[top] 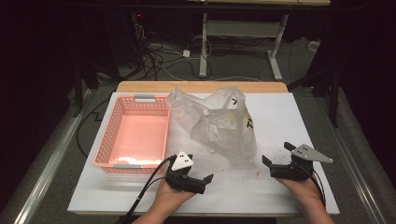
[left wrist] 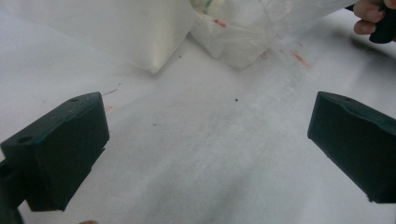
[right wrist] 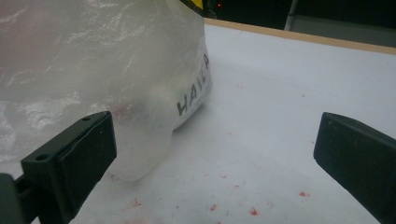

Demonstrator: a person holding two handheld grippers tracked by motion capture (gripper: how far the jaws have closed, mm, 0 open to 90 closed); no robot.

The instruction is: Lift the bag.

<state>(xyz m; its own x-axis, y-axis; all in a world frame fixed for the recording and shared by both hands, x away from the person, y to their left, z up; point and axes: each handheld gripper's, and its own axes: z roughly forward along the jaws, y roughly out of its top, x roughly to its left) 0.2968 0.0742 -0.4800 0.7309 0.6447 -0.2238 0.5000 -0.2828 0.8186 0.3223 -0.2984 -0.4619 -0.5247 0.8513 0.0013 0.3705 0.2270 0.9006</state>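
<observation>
With both your left tongs (top: 198,179) and right tongs (top: 276,155) released and empty on the counter (top: 280,121), a one-sided grab could tear the thin plastic bag (top: 224,128) or drag it off.

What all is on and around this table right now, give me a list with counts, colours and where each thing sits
plastic bag: one, clear and crumpled with dark lettering, middle of the board
basket: one, pink, left of the bag, nothing visible inside
white board: one, covers the tabletop, reddish specks near the bag
wooden table edge: one, tan, far side
cables: several, dark and white, on the floor beyond the table
desk frame: one, white, far background
left tool: one, black, jaws open, near edge
right tool: one, black, jaws open, right of the bag
</observation>
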